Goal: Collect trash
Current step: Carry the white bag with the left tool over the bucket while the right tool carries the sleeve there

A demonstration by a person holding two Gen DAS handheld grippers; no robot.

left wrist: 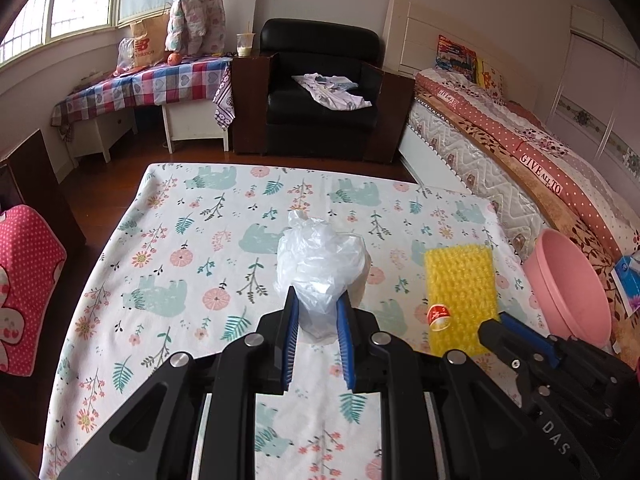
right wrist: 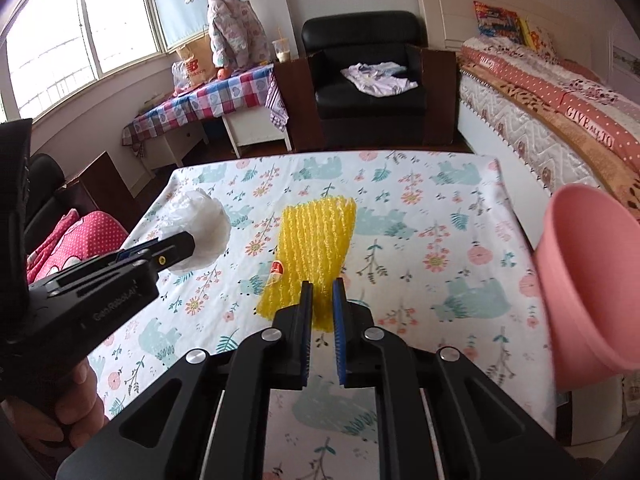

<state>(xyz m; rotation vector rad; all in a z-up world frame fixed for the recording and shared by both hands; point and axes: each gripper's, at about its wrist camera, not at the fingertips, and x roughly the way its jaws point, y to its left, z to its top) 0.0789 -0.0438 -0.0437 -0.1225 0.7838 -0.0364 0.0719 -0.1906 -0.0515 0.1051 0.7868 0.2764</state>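
Note:
My left gripper (left wrist: pixel 317 300) is shut on a crumpled clear plastic bag (left wrist: pixel 320 264) and holds it above the floral tablecloth (left wrist: pixel 180 240). The bag also shows in the right wrist view (right wrist: pixel 200 232), at the tip of the left gripper (right wrist: pixel 176 252). My right gripper (right wrist: pixel 323 292) is shut on the near edge of a yellow foam net sheet (right wrist: pixel 316 240) that lies on the cloth. The sheet (left wrist: pixel 460 292) carries a small red and white sticker (left wrist: pixel 439 316). The right gripper's tip (left wrist: pixel 496 326) shows at the sheet's near corner.
A pink plastic bin (right wrist: pixel 588 280) stands at the table's right edge, also in the left wrist view (left wrist: pixel 568 288). A bed (left wrist: pixel 520 152) runs along the right. A black armchair (left wrist: pixel 320 92) and a checked bench (left wrist: pixel 140 84) stand beyond the table. A red dotted cushion (left wrist: pixel 24 280) is at left.

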